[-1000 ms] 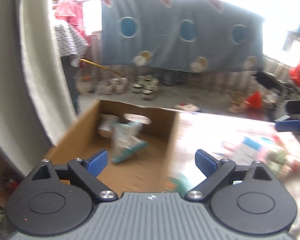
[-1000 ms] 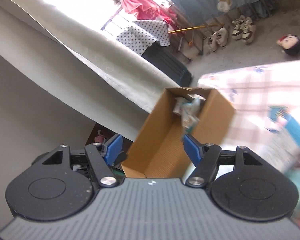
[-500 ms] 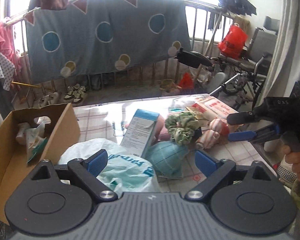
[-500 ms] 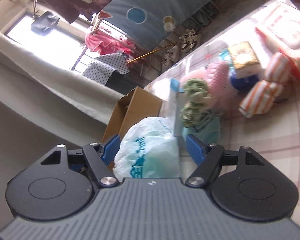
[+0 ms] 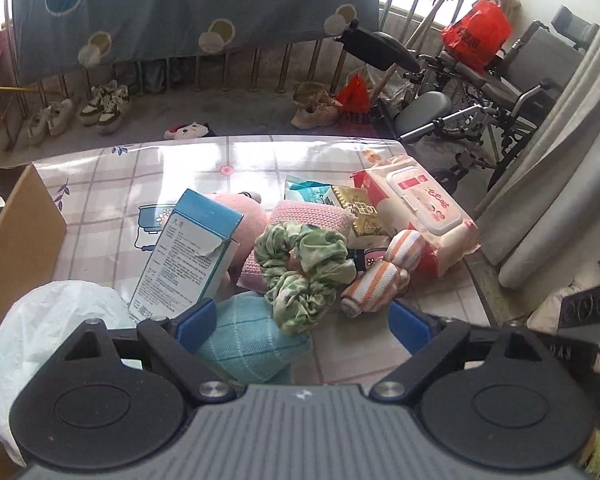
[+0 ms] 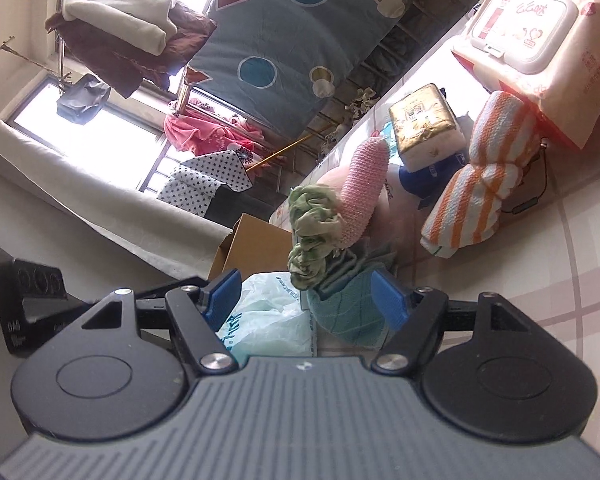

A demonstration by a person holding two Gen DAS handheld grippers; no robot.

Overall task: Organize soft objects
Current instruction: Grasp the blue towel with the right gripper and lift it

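A pile of soft things lies on the checked tablecloth [image 5: 240, 152]: a green scrunchie [image 5: 304, 264], a teal cushion [image 5: 252, 344], a pink knitted pad [image 5: 312, 220], an orange-striped cloth [image 5: 384, 276] and a white plastic bag [image 5: 56, 312]. My left gripper [image 5: 304, 322] hangs open just above the teal cushion and the scrunchie, touching neither. In the right wrist view my right gripper [image 6: 304, 296] is open and low over the table, with the teal cushion [image 6: 348, 312] and the plastic bag [image 6: 268, 320] just beyond its fingertips. The cardboard box [image 5: 16, 236] stands at the left.
A blue-and-white carton [image 5: 192, 256] leans in the pile, with a gold packet [image 5: 360, 212] and a wet-wipes pack [image 5: 424, 208] behind it. Beyond the table are shoes, a hanging blue sheet and a wheelchair [image 5: 480, 92]. A curtain [image 5: 560, 168] hangs at the right.
Both grippers swung away from the cardboard box to the pile on the table and came down closer to it. Both stayed open with nothing in them.
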